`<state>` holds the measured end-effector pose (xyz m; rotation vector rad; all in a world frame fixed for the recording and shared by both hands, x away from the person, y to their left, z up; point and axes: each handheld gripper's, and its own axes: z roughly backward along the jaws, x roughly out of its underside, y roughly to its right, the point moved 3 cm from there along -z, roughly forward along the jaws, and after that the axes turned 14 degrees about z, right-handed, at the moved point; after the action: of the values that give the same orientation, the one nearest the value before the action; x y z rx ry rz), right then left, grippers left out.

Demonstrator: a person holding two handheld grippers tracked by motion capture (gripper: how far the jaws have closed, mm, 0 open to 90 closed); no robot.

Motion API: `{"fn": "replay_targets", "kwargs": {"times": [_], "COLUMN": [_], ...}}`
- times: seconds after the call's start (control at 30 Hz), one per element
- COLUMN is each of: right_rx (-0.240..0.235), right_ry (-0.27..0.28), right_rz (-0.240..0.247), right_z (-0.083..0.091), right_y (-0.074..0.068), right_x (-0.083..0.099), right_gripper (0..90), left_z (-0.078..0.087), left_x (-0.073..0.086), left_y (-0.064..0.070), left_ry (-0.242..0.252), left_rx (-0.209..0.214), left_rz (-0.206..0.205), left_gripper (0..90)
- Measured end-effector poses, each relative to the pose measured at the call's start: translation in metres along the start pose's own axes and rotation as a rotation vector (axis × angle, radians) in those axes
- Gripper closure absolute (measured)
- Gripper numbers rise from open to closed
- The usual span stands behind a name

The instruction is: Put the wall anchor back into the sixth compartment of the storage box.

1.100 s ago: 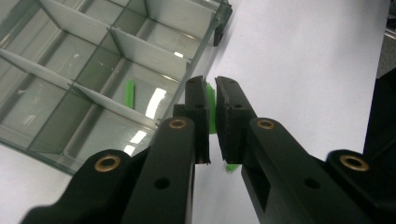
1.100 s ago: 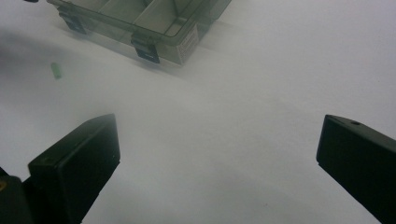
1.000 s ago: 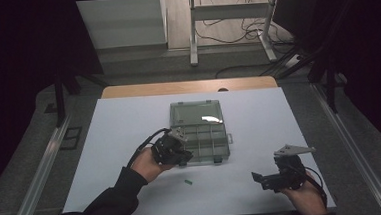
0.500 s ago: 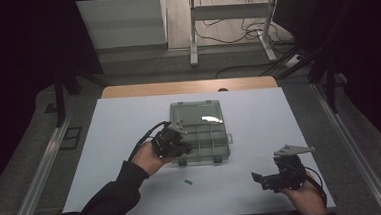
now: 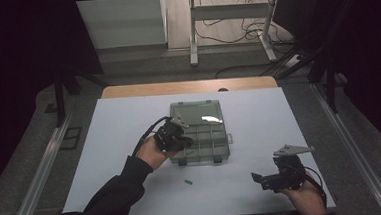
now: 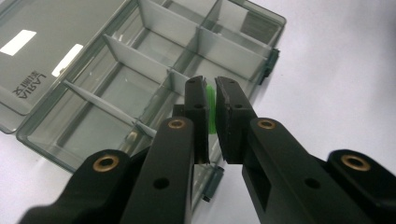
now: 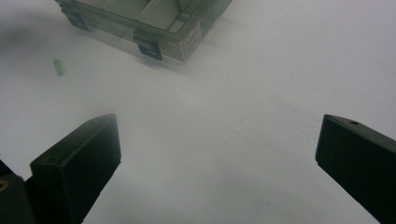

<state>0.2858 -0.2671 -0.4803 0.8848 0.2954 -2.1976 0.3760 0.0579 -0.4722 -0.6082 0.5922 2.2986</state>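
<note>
Jaws of the left gripper (image 6: 210, 109) pinch a small green piece (image 6: 210, 105), with just a sliver of it showing between the pads, and they hang over the near compartments of the open grey organiser box (image 6: 140, 84), close to its front wall. In the high view the left gripper (image 5: 176, 138) sits at the box's (image 5: 200, 132) near-left corner. The right gripper (image 7: 217, 154) stands wide open over bare white table (image 7: 261, 84), well apart from the box, holding nothing. A second green piece (image 5: 187, 182) lies loose on the table in front of the box, also seen in the right gripper view (image 7: 58, 67). The main risk, as I judge it, is the release: the held piece is gripped thinly, so it may slip early or cling to one pad and fall outside the front wall, or land on a divider and tip into the wrong compartment. Lowering too far could knock the thin dividers or shove the light box, which nothing steadies. The loose piece could also be flicked away by a sleeve or cable.
</note>
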Motion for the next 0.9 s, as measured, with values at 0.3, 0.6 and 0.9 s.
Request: {"fn": "replay_targets", "kwargs": {"times": [0.3, 0.6, 0.9], "right_rx": [-0.003, -0.006, -0.005], "right_ry": [-0.003, -0.006, -0.007], "right_rz": [0.001, 0.0, -0.001], "right_z": [0.0, -0.001, -0.001], "right_y": [0.0, 0.0, 0.0], "right_x": [0.0, 0.0, 0.0], "right_gripper": [0.0, 0.1, 0.3], "left_z": [-0.008, -0.019, -0.03], "left_x": [-0.002, -0.003, 0.0], "left_y": [-0.006, -0.009, -0.013], "left_ry": [0.015, 0.008, 0.01], "left_rx": [0.002, -0.002, -0.01], "left_rz": [0.032, 0.03, 0.049], "left_gripper": [84.1, 84.0, 83.7]}}
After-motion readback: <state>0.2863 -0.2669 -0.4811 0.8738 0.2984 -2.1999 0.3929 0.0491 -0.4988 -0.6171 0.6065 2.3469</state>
